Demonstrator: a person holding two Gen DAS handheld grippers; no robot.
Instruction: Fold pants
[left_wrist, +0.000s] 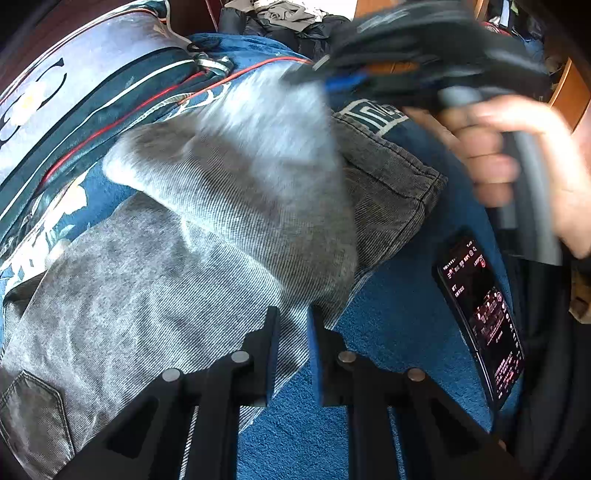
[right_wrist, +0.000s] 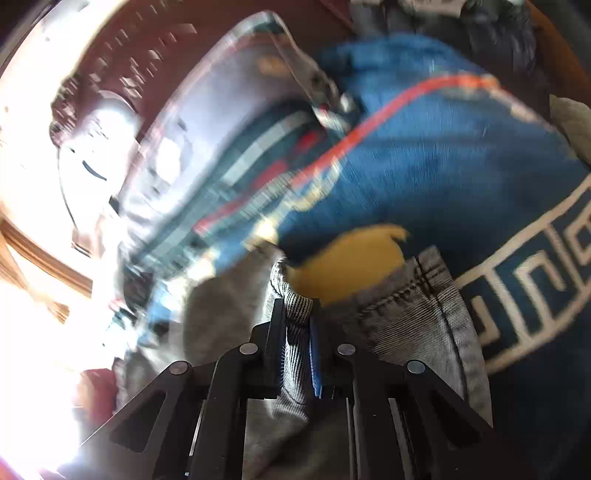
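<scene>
- Left wrist view: the pants (left_wrist: 155, 295), grey washed denim, lie spread over a blue blanket (left_wrist: 388, 314) that covers what seems to be a bed. One part is lifted and folded back over the rest, its raised section blurred.
- The left gripper (left_wrist: 293, 332) sits at the near edge of the pants. Its jaws stand slightly apart with a narrow gap, and the denim edge runs between and under the tips. Whether they pinch the cloth cannot be told from here.
- Right of the pants, a hemmed edge (left_wrist: 417, 192) with double stitching lies flat on the blanket. Past that hem a phone (left_wrist: 480, 317) with a lit screen lies on the blanket, well apart from the denim, and bare blue blanket fills the room between them.
- Above the pants, the right gripper (left_wrist: 406, 66) appears as a dark blur, held by a hand (left_wrist: 517, 158).
- Left of the pants, a patterned pillow (left_wrist: 74, 103) with red piping rests close by, bounding that side.
- Right wrist view: the right gripper (right_wrist: 298, 332) has its jaws closed on a bunched fold of the pants (right_wrist: 406, 325), with striped weave showing between the tips.
- A stitched seam (right_wrist: 436, 291) runs right of the jaws, with a yellow lining patch (right_wrist: 351, 266) just above the pinched fold.
- Beyond the pants, the blanket (right_wrist: 443, 155) shows a white key-pattern border to the right. The far left is washed out by glare.
</scene>
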